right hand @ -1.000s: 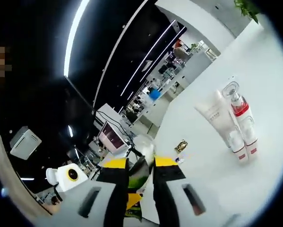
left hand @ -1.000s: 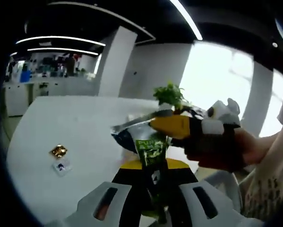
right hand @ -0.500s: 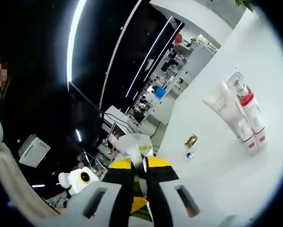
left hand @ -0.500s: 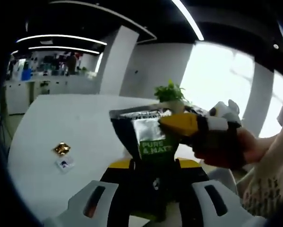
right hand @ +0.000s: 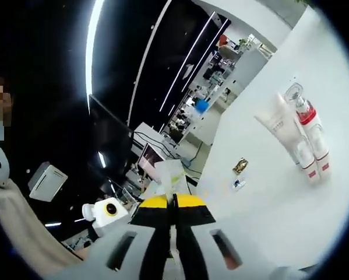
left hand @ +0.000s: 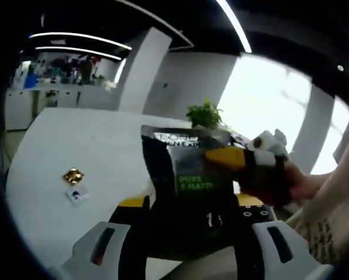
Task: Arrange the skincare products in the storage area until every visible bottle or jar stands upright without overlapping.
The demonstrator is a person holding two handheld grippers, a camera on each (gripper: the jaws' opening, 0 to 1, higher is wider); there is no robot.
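Both grippers clamp one dark pouch [left hand: 189,192] at frame centre: left gripper [left hand: 186,233] from below, right gripper [left hand: 224,157] on its edge. Tubes [right hand: 299,140] at right stand together on the table [right hand: 267,198]; the pouch is unplaced.

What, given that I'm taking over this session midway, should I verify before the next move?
1. Right gripper grip on the pouch: ok, jaws shut on its edge.
2. Left gripper grip: cannot tell, the pouch covers the space between its jaws.
3. Bottles and tube upright on the table: ok, they stand grouped.
4. Gaps between them: cannot tell, they overlap in the right gripper view.
5. Strays tidied: not ok, a gold packet and a small sachet lie on the table.
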